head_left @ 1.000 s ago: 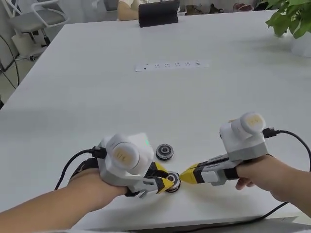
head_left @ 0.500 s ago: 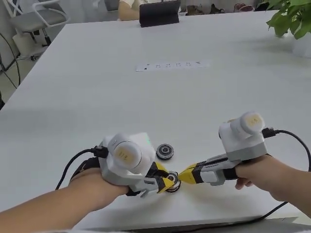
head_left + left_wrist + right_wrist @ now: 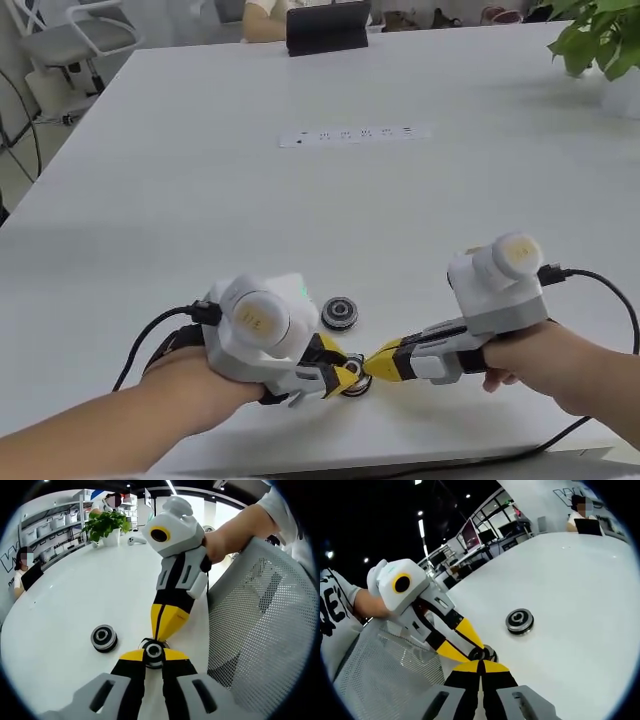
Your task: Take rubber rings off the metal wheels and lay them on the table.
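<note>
R gripper [image 3: 368, 364] edged in, wheel [image 3: 153, 651] mostly hidden

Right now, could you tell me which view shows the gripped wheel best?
The left gripper view: the wheel faces the camera between the jaws. In the right gripper view and the head view it is small and mostly hidden.

in the head view your left gripper [image 3: 346, 377] and right gripper [image 3: 370, 367] cover most of the wheel [image 3: 356, 383] caught between their 2 pairs of yellow tips. you can't tell whether its ring is on or pinched. in the left gripper view the jaws hide its sides. the plant [image 3: 590, 35] and chair [image 3: 70, 40] are cut by the top edge. the strip's [image 3: 353, 134] sockets are too small to count.
</note>
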{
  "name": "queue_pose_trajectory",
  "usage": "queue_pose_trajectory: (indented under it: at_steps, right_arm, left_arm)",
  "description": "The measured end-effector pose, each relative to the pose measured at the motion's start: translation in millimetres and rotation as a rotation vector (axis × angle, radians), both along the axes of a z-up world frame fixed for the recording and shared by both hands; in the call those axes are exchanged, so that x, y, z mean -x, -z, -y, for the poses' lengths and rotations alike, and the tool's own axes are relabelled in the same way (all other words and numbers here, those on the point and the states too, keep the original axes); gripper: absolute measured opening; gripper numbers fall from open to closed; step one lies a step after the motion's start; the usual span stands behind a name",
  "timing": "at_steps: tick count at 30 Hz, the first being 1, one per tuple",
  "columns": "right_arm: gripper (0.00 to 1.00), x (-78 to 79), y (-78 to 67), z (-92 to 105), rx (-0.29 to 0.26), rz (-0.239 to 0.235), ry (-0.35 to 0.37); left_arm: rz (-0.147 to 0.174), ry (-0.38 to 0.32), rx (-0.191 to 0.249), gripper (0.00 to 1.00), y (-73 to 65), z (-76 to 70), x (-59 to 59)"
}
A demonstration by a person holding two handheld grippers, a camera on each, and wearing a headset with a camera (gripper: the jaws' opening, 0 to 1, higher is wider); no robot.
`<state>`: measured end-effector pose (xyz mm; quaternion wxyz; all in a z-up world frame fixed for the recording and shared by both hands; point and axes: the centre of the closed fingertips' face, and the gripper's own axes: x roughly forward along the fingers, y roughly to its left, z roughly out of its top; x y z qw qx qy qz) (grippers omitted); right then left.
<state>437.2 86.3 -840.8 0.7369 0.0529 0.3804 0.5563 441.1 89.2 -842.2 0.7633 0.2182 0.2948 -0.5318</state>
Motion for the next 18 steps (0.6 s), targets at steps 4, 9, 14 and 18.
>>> queue_pose_trajectory:
  at_steps: [4, 9, 14, 18]
  right_arm:
    - [0.00, 0.2, -0.1, -0.8, 0.000, 0.006, -0.005]
    - [0.00, 1.9, -1.1, -2.1, -0.005, 0.005, -0.015]
    - [0.00, 3.3, -2.0, -4.6, -0.012, 0.005, -0.025]
    - [0.00, 14.1, -14.4, -15.7, -0.083, -0.019, -0.079]
  left_arm:
    - [0.000, 0.000, 0.000, 0.07, 0.0, 0.0, -0.1]
    - [-0.004, 0.005, 0.002, 0.07, -0.1, 0.0, -0.1]
    - [-0.004, 0.005, 0.001, 0.07, -0.3, 0.1, 0.1]
    - [-0.002, 0.004, 0.001, 0.07, -0.2, 0.5, 0.3]
